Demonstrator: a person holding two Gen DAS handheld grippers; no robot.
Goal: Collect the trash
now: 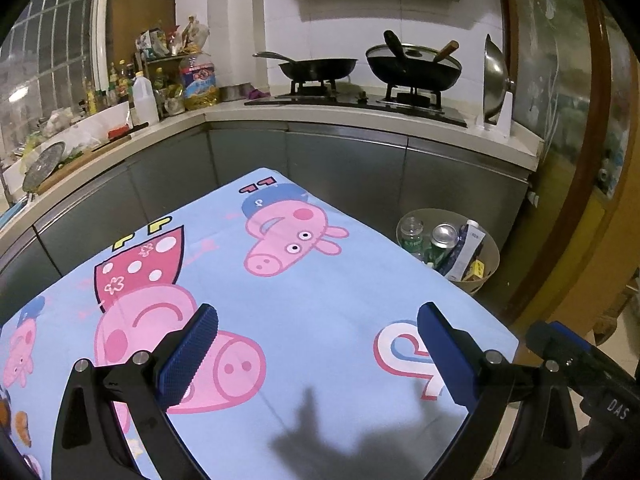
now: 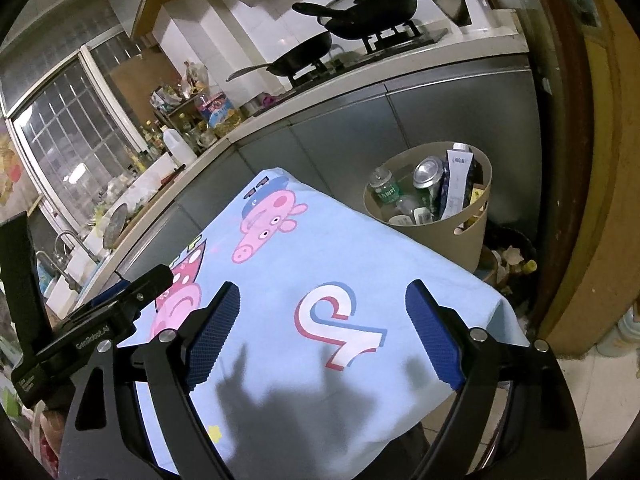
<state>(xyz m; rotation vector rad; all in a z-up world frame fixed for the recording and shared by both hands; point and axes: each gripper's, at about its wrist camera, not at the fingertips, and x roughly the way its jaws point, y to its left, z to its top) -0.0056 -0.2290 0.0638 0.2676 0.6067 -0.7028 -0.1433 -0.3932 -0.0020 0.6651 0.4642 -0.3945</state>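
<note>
A beige trash bin [image 1: 490, 254] [image 2: 478, 176] stands on the floor off the table's far right corner. It holds a plastic bottle [image 1: 412, 234] [image 2: 385, 190], a green can [image 1: 442, 240] [image 2: 428, 178], a white tube [image 1: 470, 250] [image 2: 456, 180] and other scraps. My left gripper [image 1: 318, 346] is open and empty above the near part of the table. My right gripper [image 2: 322, 326] is open and empty above the table's near right part. The left gripper's body [image 2: 96, 320] shows at the left of the right wrist view. No loose trash shows on the table.
The table is covered by a blue cartoon-pig cloth [image 1: 304, 300] [image 2: 320, 264]. Behind it runs a kitchen counter [image 1: 360, 120] with a stove, two black pans [image 1: 414, 66] and bottles [image 1: 198, 80]. A wooden door frame [image 1: 580, 160] stands at the right. Debris lies on the floor behind the bin [image 2: 512, 256].
</note>
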